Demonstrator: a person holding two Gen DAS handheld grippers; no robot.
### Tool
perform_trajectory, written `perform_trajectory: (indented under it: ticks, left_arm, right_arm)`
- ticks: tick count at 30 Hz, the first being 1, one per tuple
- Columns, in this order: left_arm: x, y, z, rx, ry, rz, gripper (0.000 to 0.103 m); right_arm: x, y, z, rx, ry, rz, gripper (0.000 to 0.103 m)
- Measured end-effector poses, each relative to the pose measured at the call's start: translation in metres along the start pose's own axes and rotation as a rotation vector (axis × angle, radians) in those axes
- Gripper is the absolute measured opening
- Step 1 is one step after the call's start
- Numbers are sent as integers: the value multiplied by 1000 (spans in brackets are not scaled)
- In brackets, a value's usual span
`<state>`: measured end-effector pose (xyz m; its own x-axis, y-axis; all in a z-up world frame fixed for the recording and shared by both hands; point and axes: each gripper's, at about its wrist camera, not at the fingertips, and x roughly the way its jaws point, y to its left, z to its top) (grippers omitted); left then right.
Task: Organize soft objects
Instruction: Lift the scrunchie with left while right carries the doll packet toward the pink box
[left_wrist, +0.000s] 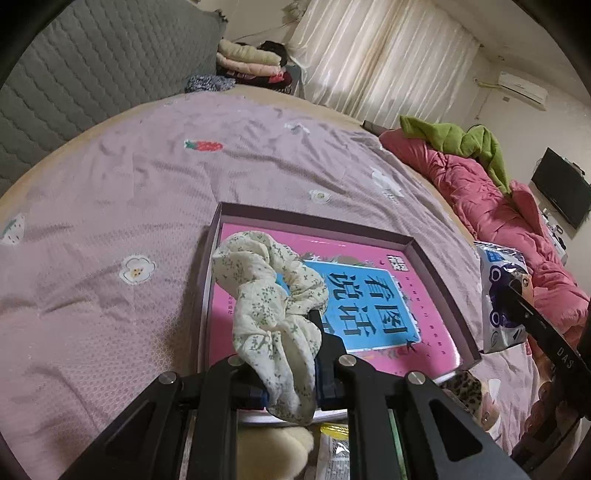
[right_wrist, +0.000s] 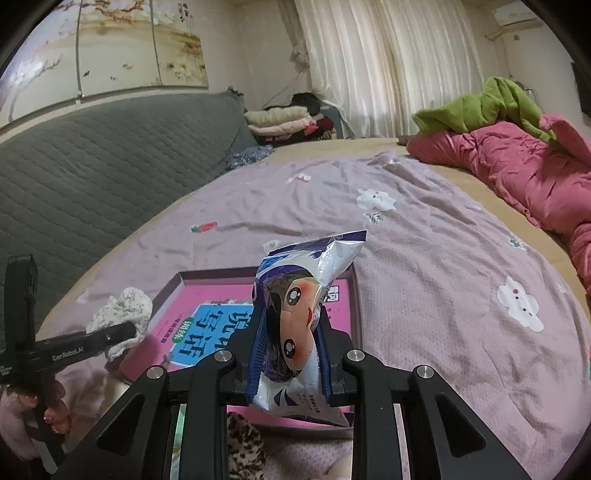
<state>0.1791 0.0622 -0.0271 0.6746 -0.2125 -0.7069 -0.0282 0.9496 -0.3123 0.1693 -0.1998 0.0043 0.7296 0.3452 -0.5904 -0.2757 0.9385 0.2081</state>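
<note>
My left gripper (left_wrist: 290, 354) is shut on a cream floral scrunchie (left_wrist: 266, 295), which hangs over the left side of a shallow box (left_wrist: 317, 221) with a pink printed bottom. The right gripper (right_wrist: 291, 332) is shut on a white-and-blue plastic packet (right_wrist: 310, 295) with a cartoon face, above the box's near right part (right_wrist: 356, 314). In the left wrist view that packet (left_wrist: 498, 295) shows at the right edge. In the right wrist view the scrunchie (right_wrist: 122, 310) and left gripper (right_wrist: 125, 332) are at the left, with a hand (right_wrist: 51, 410) on the handle.
The box lies on a lilac bedspread (left_wrist: 110, 221). A leopard-print soft item (right_wrist: 243, 443) and a cream fluffy item (left_wrist: 269, 450) lie near the front edge. A pink quilt (left_wrist: 480, 206) with green cloth (left_wrist: 461, 144) fills the right side; folded clothes (left_wrist: 247, 62) stand behind.
</note>
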Motion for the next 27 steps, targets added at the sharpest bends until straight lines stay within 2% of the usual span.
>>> perform_trajectory:
  ticks: [7, 17, 27]
  left_arm:
    - [15, -3, 1, 13, 41, 8, 17]
    - [22, -3, 2, 21, 54, 11, 17]
    - [34, -5, -1, 33, 92, 0, 17]
  right_arm:
    - [26, 1, -1, -19, 86, 10, 25]
    - [43, 5, 2, -27, 125, 37, 25]
    - [63, -1, -4, 5, 220, 29, 26]
